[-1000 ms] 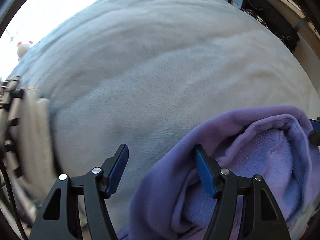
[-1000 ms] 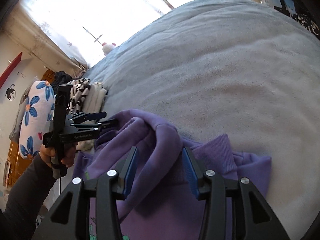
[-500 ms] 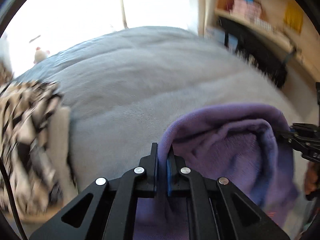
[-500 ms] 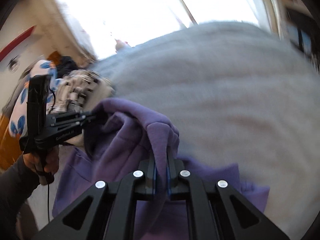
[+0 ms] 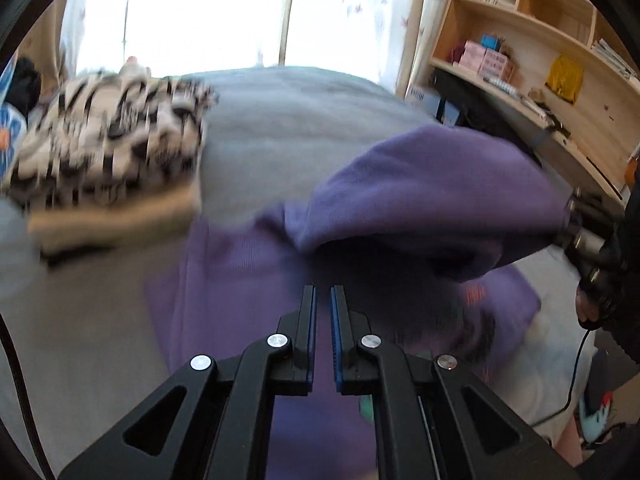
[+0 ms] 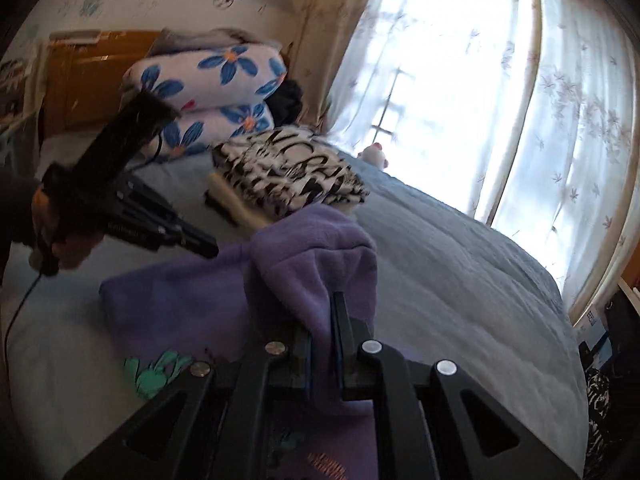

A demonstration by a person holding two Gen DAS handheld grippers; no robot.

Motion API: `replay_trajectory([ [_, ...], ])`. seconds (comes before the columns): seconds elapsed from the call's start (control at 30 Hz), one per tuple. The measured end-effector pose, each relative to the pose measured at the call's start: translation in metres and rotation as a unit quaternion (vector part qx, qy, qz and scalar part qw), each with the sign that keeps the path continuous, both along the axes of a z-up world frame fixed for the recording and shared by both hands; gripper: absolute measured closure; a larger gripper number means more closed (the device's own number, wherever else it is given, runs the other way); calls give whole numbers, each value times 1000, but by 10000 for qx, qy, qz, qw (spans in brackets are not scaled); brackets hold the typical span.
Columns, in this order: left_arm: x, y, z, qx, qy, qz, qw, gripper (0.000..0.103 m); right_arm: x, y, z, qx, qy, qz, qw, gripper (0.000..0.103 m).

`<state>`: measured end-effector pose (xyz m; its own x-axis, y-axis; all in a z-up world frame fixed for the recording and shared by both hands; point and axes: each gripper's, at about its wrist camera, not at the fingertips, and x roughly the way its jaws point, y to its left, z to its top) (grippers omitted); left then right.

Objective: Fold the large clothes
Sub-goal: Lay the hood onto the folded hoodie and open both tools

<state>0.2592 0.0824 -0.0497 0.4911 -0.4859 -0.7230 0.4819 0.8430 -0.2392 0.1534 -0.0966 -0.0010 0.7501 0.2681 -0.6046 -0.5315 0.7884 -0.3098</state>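
A purple sweatshirt (image 6: 312,264) is held over the bed (image 6: 460,264), pinched in both closed jaws, right gripper (image 6: 322,332) and left gripper (image 5: 322,320).

Zebra-print stack (image 6: 292,170), floral quilts (image 6: 208,92), bookshelf (image 5: 532,40), curtained window (image 6: 480,80)

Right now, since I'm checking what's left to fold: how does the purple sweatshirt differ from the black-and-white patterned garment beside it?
The purple sweatshirt is plain with a green print; the black-and-white garment is patterned all over. The sweatshirt lies loose, one part lifted in the shut right gripper; the black-and-white garment sits folded flat on a cream piece, untouched. Both rest on the grey bedspread.
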Motion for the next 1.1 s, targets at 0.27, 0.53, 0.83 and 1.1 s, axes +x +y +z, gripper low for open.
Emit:
replay_trajectory([
  [0.27,-35,11,-16,13,528,141,9985,92,-31,10,-38,-382,849,-556,9941,88],
  [0.53,-68,6,1,218,424,-94,9988,80,-53,7,6,114,933,-816,9922,86],
  [0.83,-87,10,18,203,330,-106,9992,58,-89,7,43,676,1008,-865,9888,62],
  [1.1,-90,11,9,-110,597,-75,9981,45,-82,-5,27,1283,1652,-1235,9700,60],
])
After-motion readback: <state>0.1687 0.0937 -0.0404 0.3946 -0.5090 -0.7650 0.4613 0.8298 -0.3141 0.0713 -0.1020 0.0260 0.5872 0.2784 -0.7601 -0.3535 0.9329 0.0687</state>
